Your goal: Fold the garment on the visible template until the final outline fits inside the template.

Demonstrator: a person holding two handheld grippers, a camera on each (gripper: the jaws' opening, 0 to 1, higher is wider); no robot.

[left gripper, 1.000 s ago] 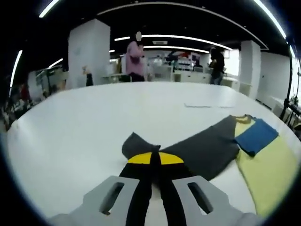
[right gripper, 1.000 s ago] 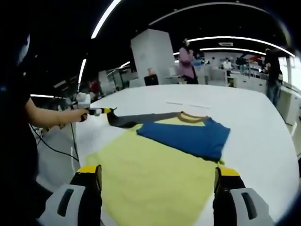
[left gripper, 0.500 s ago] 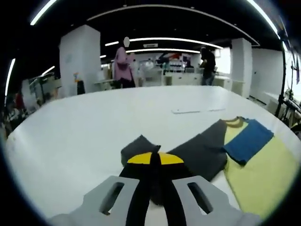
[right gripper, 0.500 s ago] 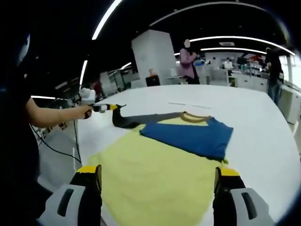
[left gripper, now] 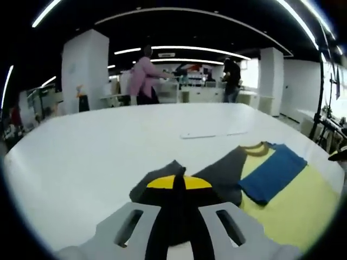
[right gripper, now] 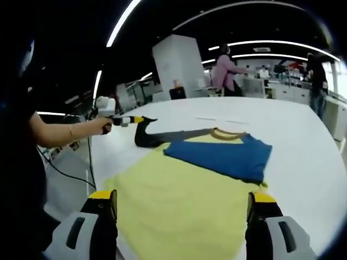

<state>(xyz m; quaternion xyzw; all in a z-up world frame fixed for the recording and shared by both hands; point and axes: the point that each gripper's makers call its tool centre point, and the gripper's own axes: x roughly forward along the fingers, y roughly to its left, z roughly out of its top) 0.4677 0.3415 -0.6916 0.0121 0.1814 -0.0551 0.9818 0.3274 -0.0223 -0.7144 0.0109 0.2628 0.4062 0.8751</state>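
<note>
- Yellow garment [right gripper: 179, 206] lies flat on the white worktop [right gripper: 303, 162], its blue sleeve [right gripper: 222, 157] folded across the body.
- Grey sleeve [left gripper: 227, 176] is lifted, pinched in the left tool [left gripper: 179, 187].
- Right tool [right gripper: 181, 208]: jaws spread apart, holding nothing, above the garment's hem.

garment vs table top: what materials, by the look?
Garment: soft matte knit fabric, probably cotton jersey; it lies limp, and the grey sleeve drapes from the shut left hand-held gripper. Table: hard, smooth white surface, likely laminate; faint sheen.
</note>
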